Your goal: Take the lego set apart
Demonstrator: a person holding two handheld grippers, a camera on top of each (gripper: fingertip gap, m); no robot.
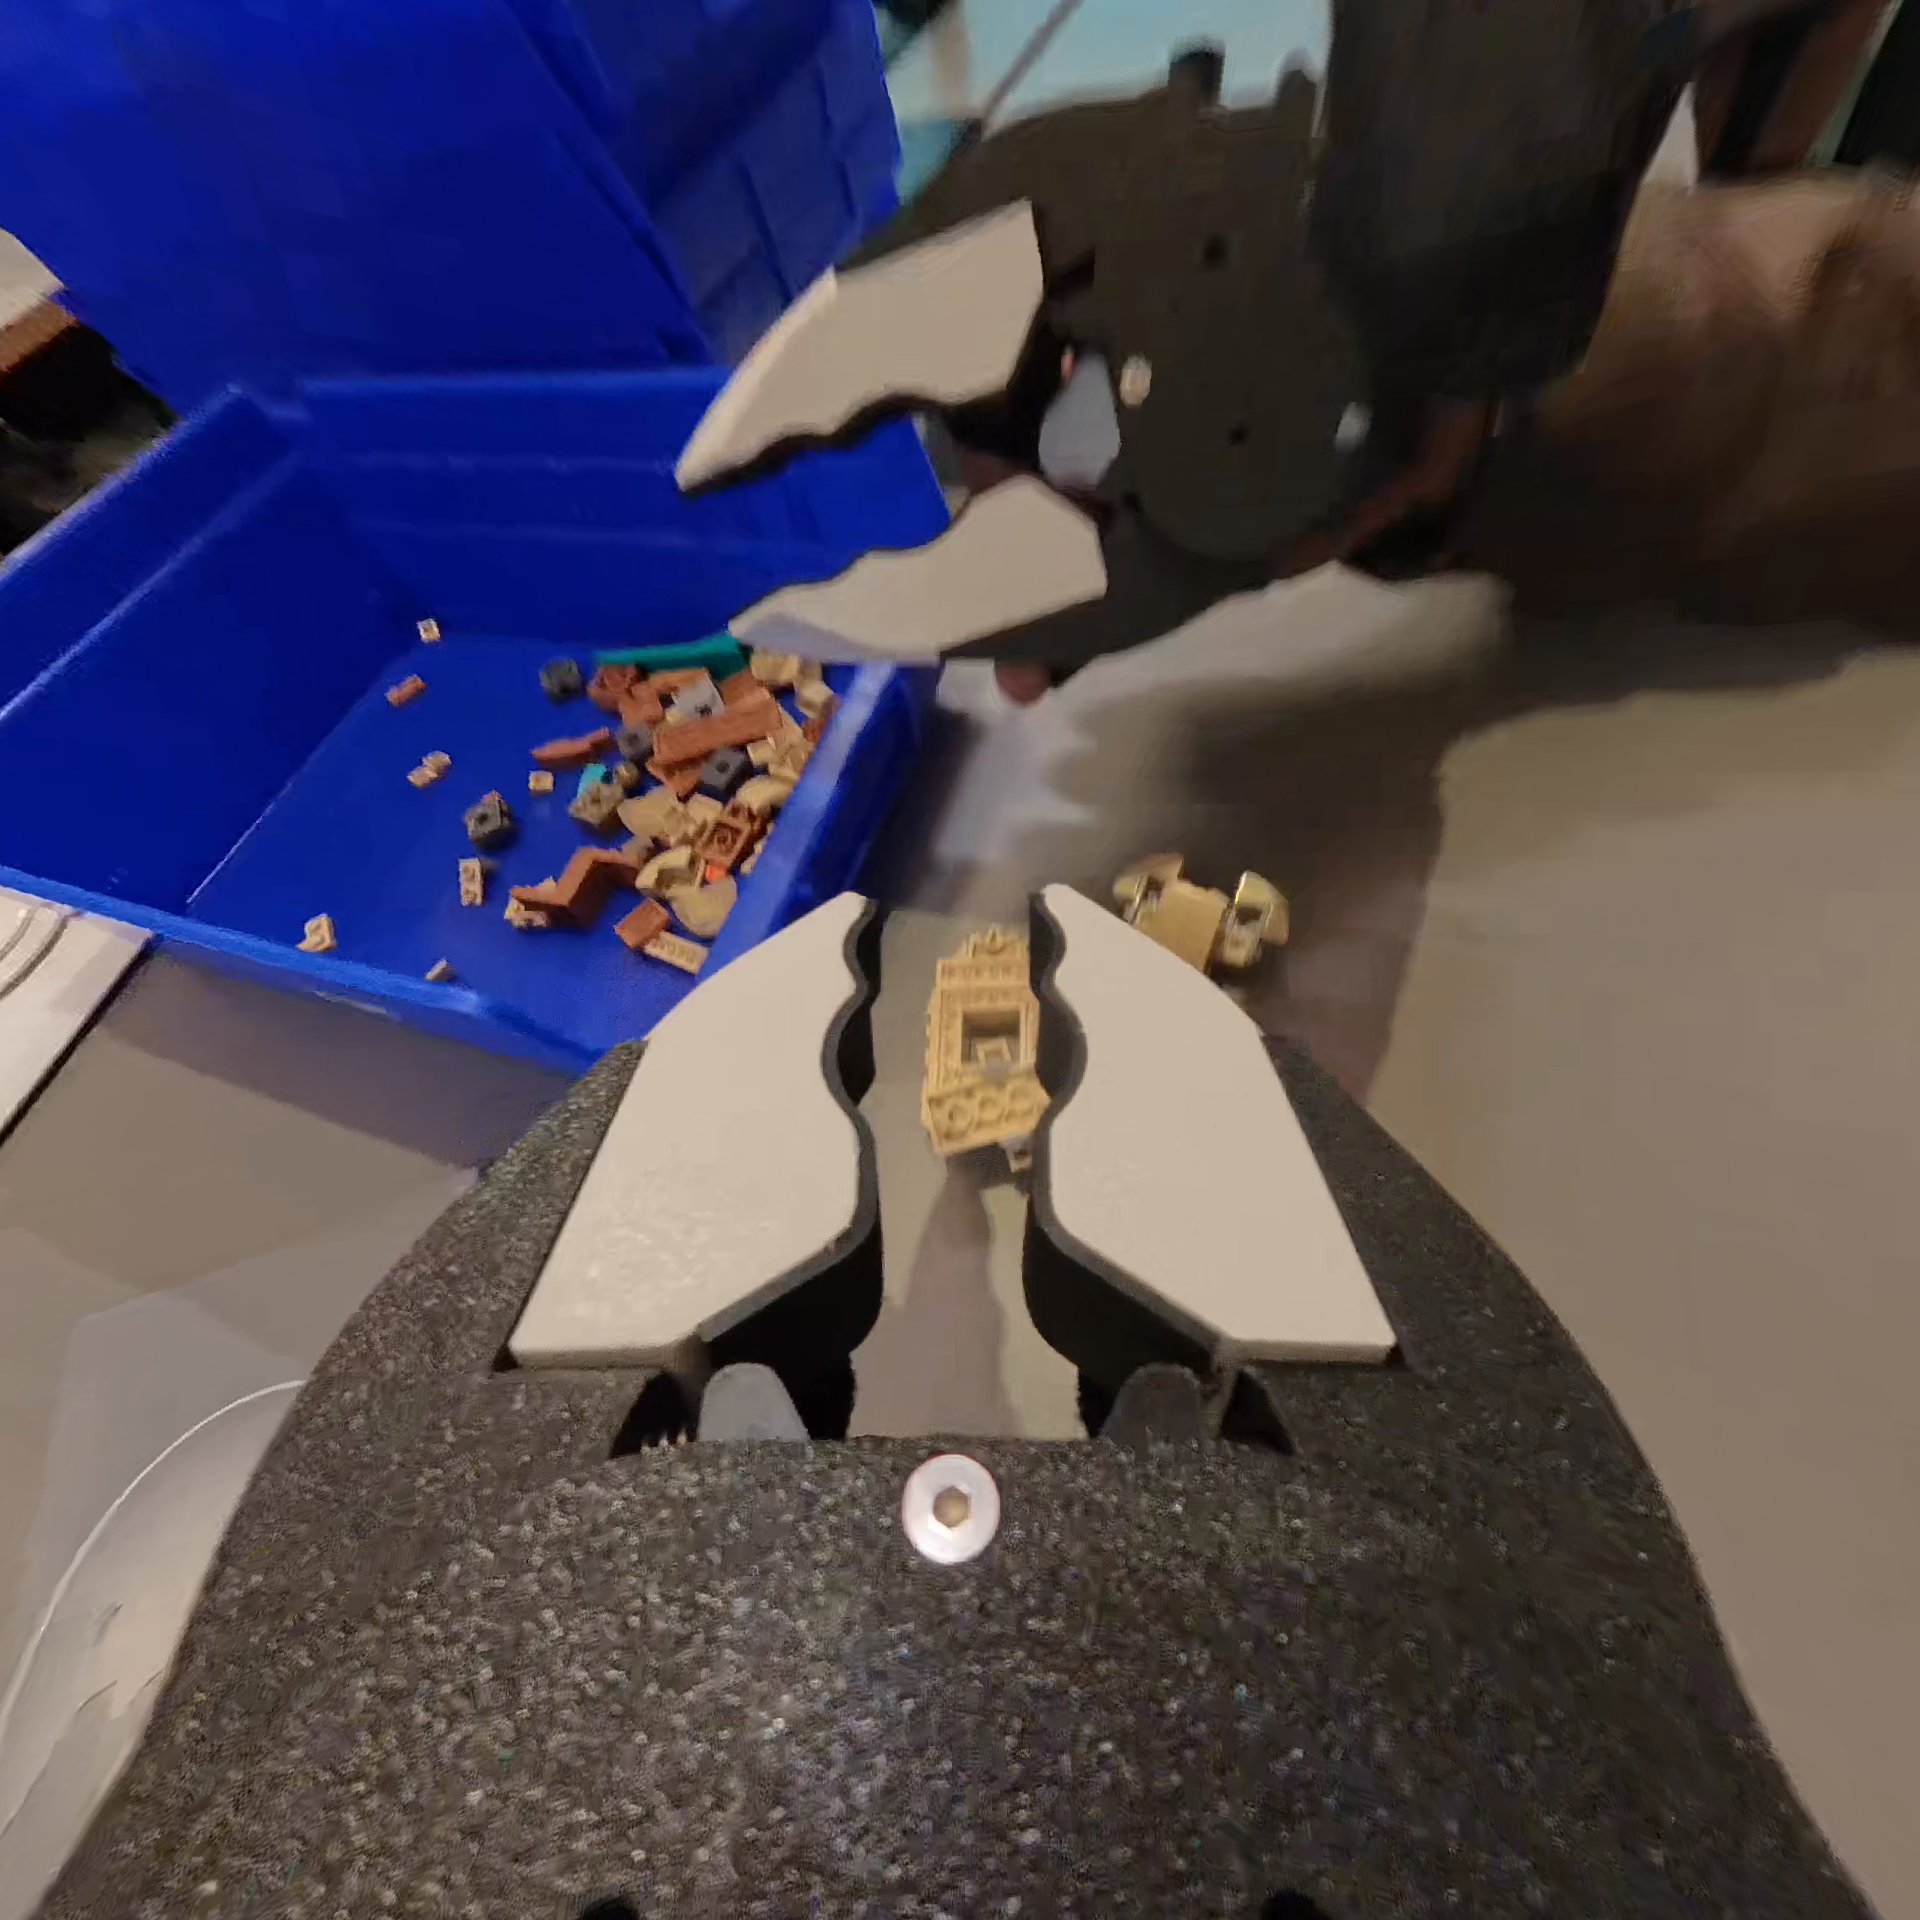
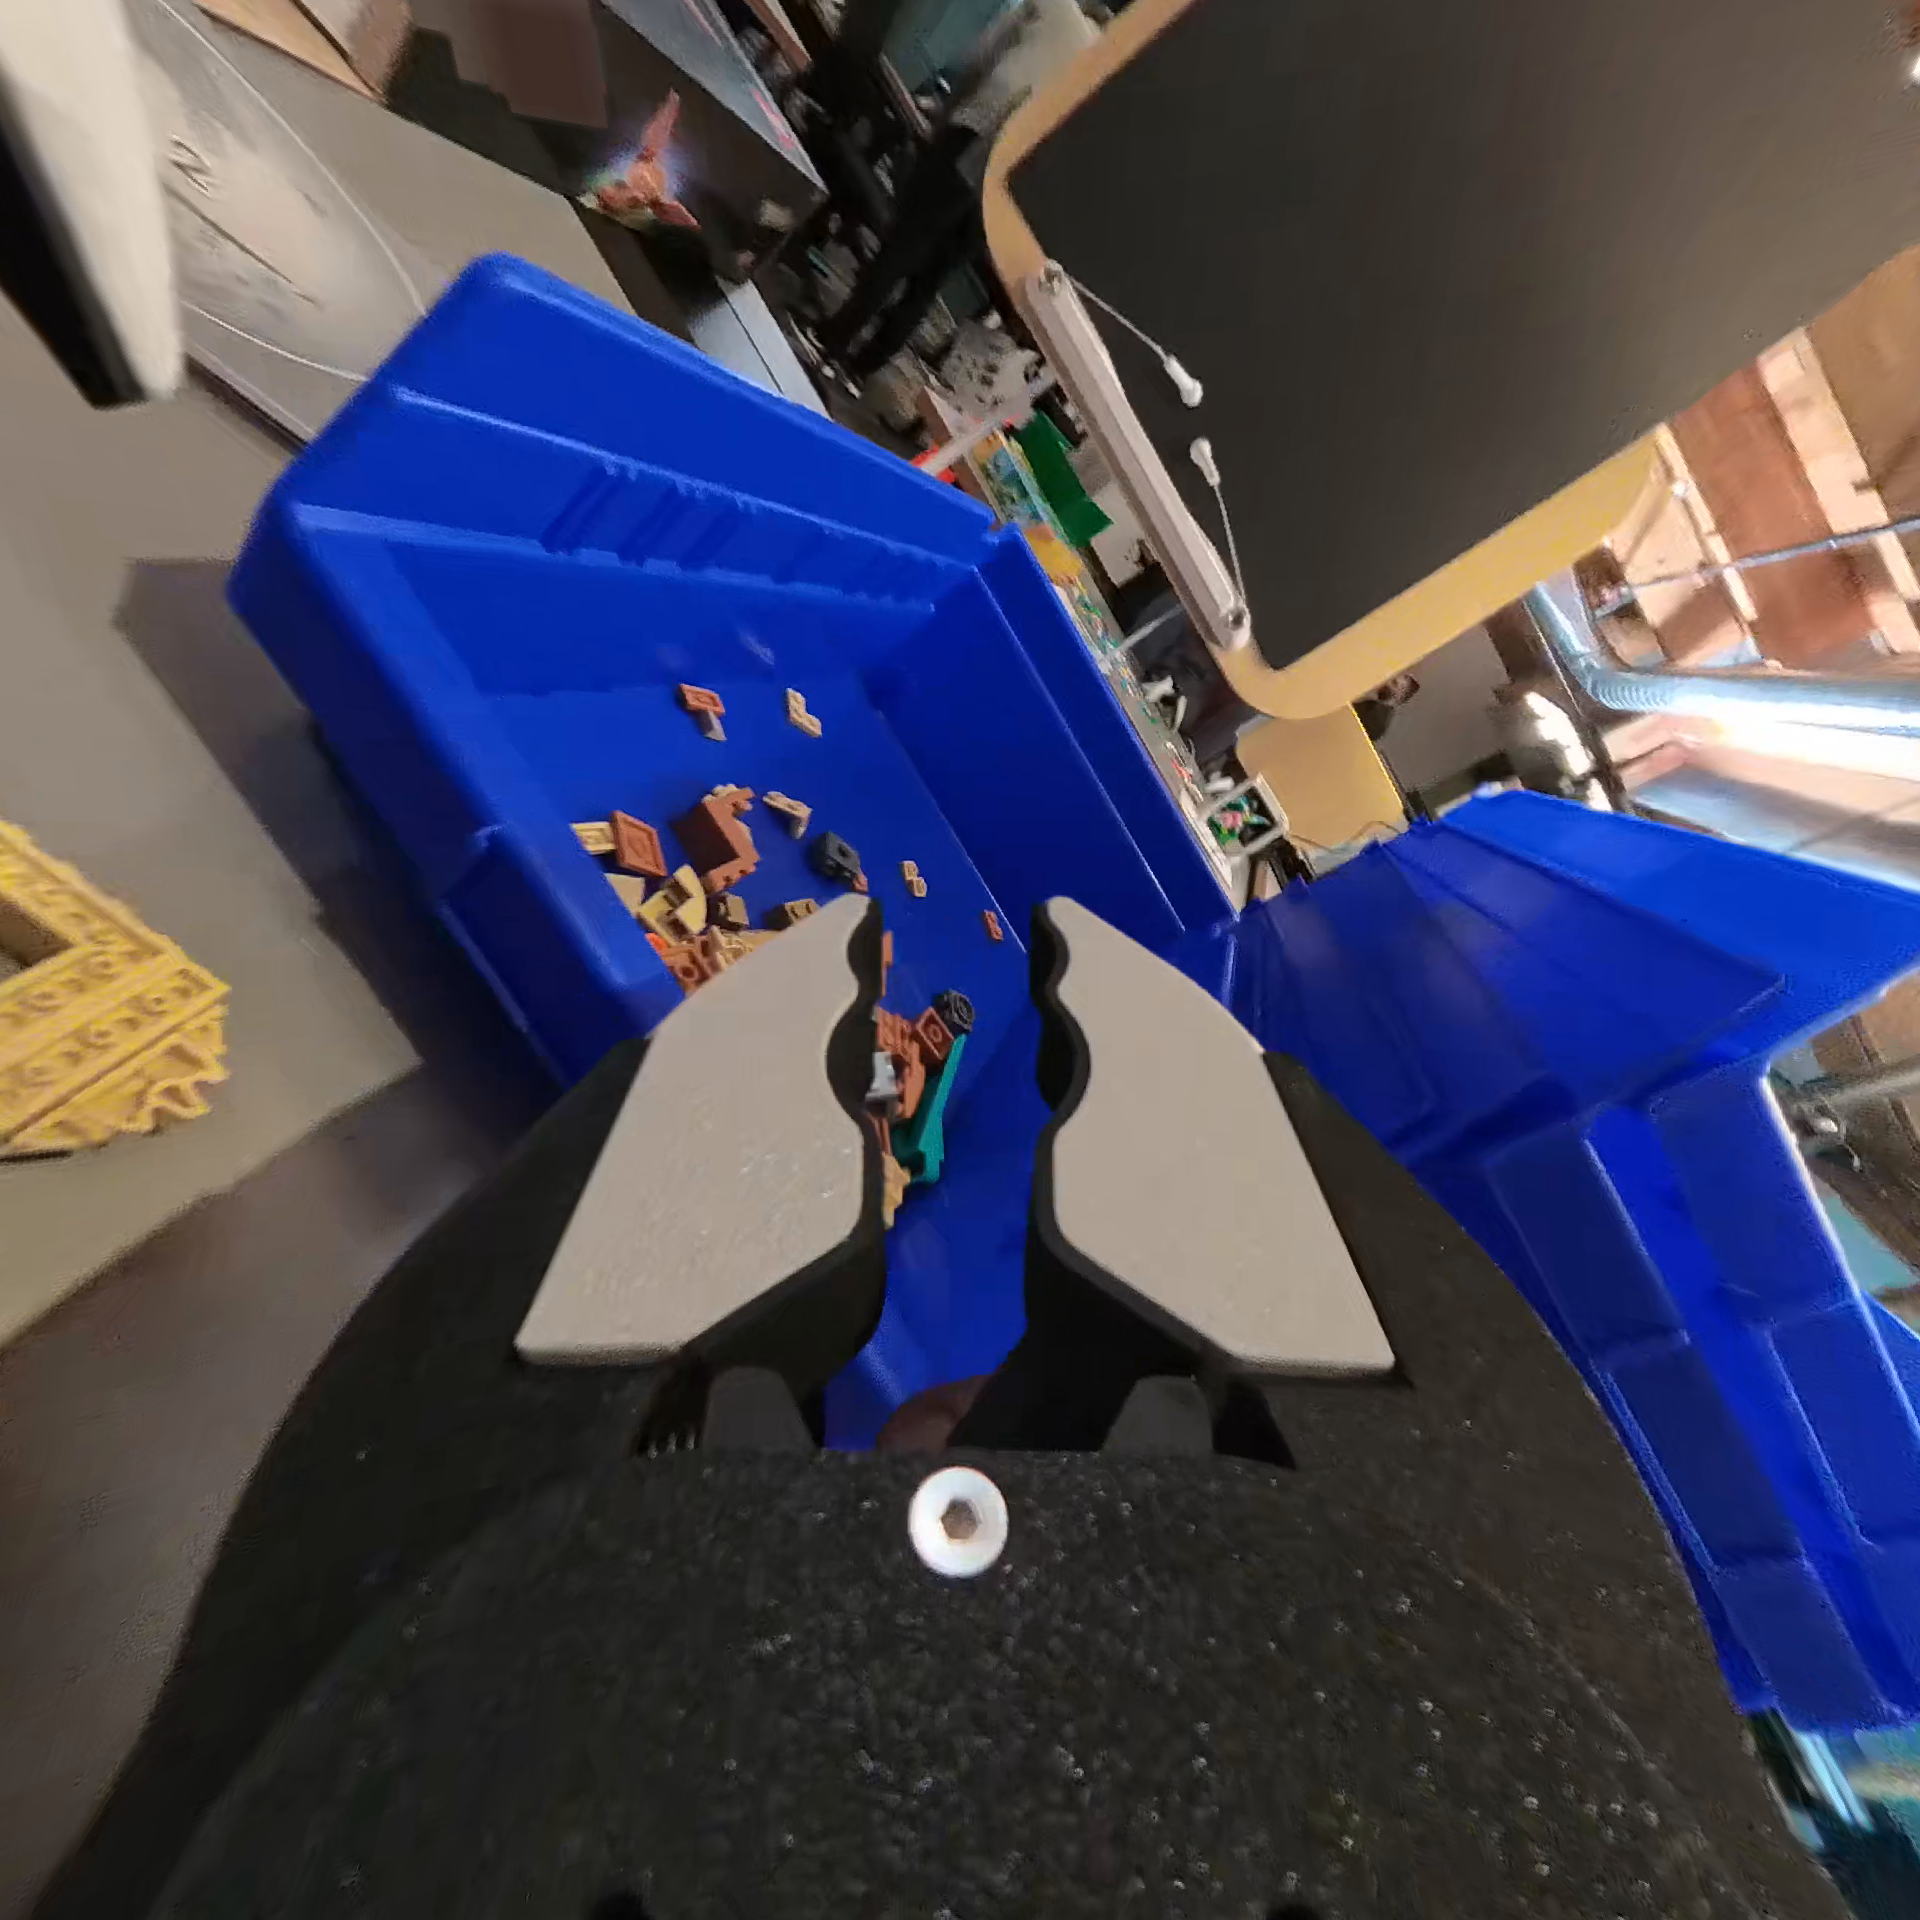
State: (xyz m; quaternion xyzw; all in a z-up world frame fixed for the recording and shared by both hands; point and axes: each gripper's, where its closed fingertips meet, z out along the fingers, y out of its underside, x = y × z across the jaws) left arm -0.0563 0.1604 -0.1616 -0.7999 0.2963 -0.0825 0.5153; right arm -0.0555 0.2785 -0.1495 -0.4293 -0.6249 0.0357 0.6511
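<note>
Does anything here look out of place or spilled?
Two tan brick builds lie out on the grey table, apart from the loose bricks heaped in the blue bin. Nothing looks broken.

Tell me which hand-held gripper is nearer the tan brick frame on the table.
Left. The left hand-held gripper straddles the tan brick frame, jaws open; the right hand-held gripper hangs over the blue bin.

Two close wrist views down onto the table (image 1: pixel 1662 1039), apparently from opposite sides, both sharing the blue bin (image 1: pixel 260 727).
</note>
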